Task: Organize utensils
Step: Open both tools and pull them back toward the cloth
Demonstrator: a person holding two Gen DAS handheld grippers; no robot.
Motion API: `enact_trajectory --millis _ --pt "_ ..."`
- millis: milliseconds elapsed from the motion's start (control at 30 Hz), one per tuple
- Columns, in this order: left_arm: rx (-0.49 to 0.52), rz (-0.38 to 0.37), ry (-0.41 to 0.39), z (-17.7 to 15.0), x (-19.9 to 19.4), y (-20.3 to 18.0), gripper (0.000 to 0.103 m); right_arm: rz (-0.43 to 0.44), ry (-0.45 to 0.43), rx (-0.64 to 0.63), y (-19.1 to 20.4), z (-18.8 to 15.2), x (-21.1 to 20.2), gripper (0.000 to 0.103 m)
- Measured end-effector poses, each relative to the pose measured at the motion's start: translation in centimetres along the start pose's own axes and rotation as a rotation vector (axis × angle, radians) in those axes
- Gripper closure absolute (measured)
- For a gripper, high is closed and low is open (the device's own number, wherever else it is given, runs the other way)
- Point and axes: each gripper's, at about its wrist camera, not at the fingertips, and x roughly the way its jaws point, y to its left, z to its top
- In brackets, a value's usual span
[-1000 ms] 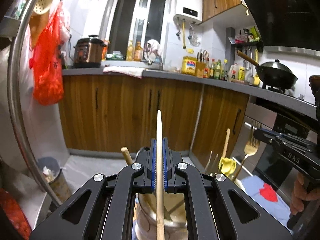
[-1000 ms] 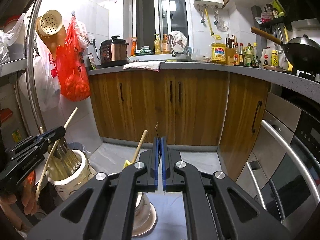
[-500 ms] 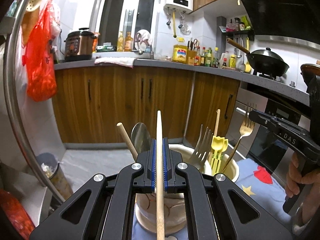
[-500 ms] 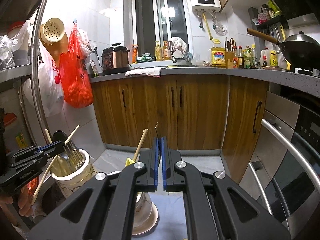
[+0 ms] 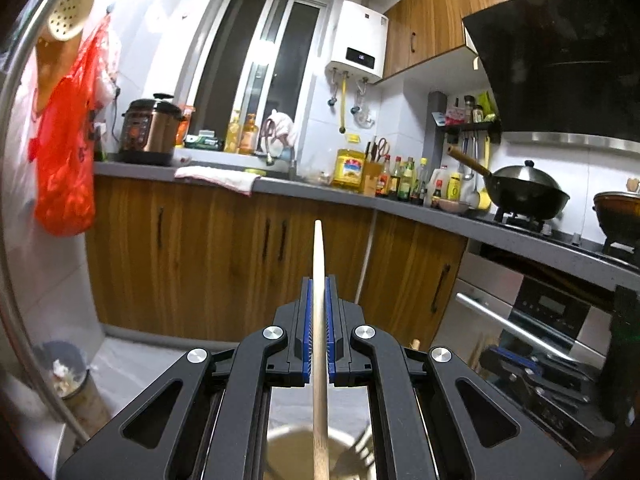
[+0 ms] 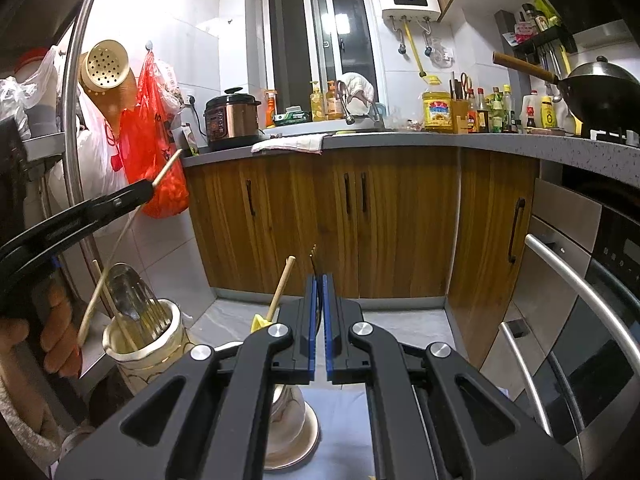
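Wooden chopstick [image 5: 319,320]: being gripped upright by the left claw [image 5: 319,328]
Right claw [image 6: 319,320]: being kept closed on a thin dark utensil handle [image 6: 315,276]
Cream holder [image 6: 144,344]: being filled with forks

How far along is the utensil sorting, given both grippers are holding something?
Partly done. Forks and a spoon stand in the cream holder, and a yellow-tipped utensil stands in the second cup. In hand: the left gripper clamps a wooden chopstick, and the right gripper pinches a thin metal utensil seen edge-on. Both are yet to be slotted in.
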Motion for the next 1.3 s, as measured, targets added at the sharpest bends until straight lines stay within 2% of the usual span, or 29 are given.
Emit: enact_trajectory --millis 133,233,300,367,567,933,1000,1067,1133,1233,1267,1300 --pt "-0.010 0.015 -0.030 0.5 1.4 0.2 0.097 0.006 -0.001 0.006 -0.3 -0.1 0.2 0.100" --pt "-0.016 0.025 -0.004 0.6 2.8 0.2 0.097 0.008 0.000 0.008 -0.4 0.0 0.2 0.100" --pt "-0.015 0.034 0.007 0.6 2.8 0.3 0.097 0.010 0.000 0.006 -0.4 0.0 0.2 0.100" --pt "-0.004 0.079 0.042 0.5 3.1 0.1 0.097 0.012 -0.001 0.005 -0.4 0.0 0.2 0.100" --pt "0.007 0.104 0.086 -0.1 3.4 0.1 0.097 0.016 -0.005 0.002 -0.3 -0.1 0.1 0.100" --pt "0.025 0.070 0.085 -1.2 2.5 -0.1 0.097 0.016 -0.005 0.000 -0.3 -0.3 -0.1 0.100" --pt "0.026 0.075 0.085 -1.3 2.2 -0.1 0.089 0.013 -0.002 0.008 -0.4 -0.3 0.0 0.100" --pt "0.025 0.073 0.083 -1.5 1.6 -0.1 0.076 0.009 0.006 0.013 -0.7 -0.4 0.2 0.099" --pt "0.035 0.076 0.079 -1.6 1.1 -0.2 0.074 0.021 0.019 0.042 -1.2 -0.3 0.3 0.099" --pt "0.047 0.081 0.092 -1.8 0.6 -0.3 0.066 0.034 0.040 0.063 -1.5 -0.2 0.5 0.092" --pt "0.050 0.085 0.095 -1.9 0.4 -0.4 0.062 0.038 0.042 0.070 -1.6 -0.2 0.5 0.085" --pt "0.053 0.094 0.097 -1.8 0.0 -0.3 0.056 0.043 0.046 0.079 -1.7 -0.2 0.4 0.071"
